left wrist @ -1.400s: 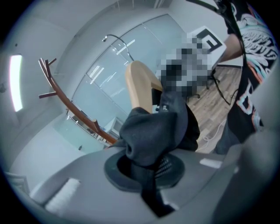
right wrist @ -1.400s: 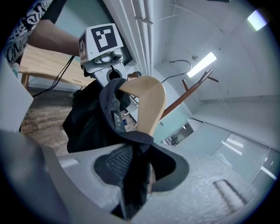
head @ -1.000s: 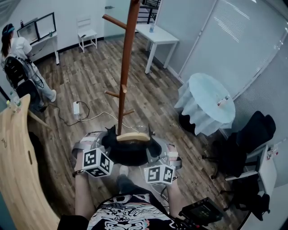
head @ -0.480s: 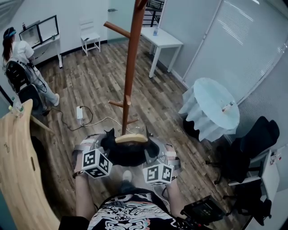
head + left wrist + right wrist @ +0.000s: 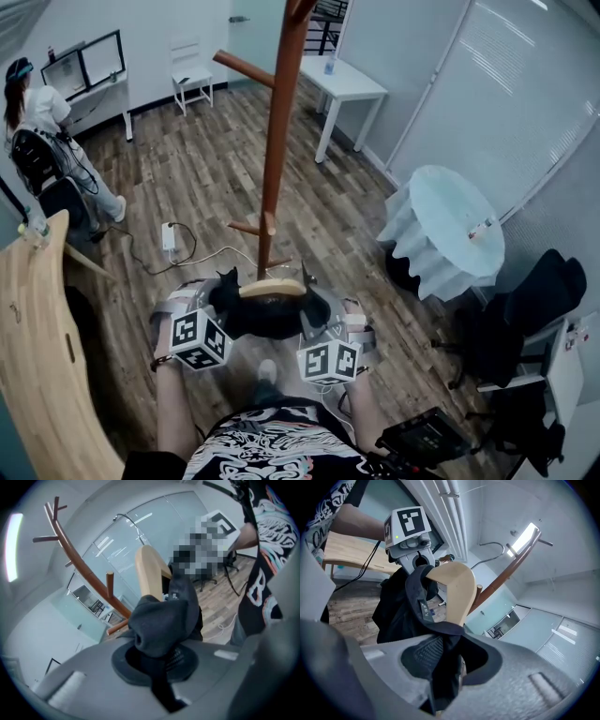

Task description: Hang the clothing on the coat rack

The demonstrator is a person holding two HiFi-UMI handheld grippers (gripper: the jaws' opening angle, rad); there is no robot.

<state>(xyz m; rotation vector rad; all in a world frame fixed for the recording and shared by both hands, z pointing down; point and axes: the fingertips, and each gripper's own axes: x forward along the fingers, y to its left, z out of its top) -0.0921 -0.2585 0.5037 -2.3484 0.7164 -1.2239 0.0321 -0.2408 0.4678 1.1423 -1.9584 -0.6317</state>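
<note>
A black garment [image 5: 262, 319] hangs on a pale wooden hanger [image 5: 272, 289], held up between both grippers just in front of the brown coat rack [image 5: 275, 141]. My left gripper [image 5: 217, 298] is shut on a bunch of the black cloth [image 5: 164, 616] at the hanger's left end. My right gripper [image 5: 319, 311] is shut on the cloth-covered right end of the hanger [image 5: 454, 590]. In the right gripper view the garment [image 5: 401, 606] droops below the hanger. The rack's pegs [image 5: 56, 524] rise above the hanger, which touches none of them.
A round table with a pale cloth [image 5: 441, 225] stands to the right, black office chairs [image 5: 516, 300] beyond it. A white table [image 5: 347, 80] is at the back. A curved wooden bench [image 5: 33, 319] lies at the left. A power strip and cable [image 5: 169, 239] cross the floor; a person [image 5: 37, 112] stands far left.
Both grippers keep their hold on the garment and hanger at about the same spot. The room has slid slightly in the head view as the camera shifted.
</note>
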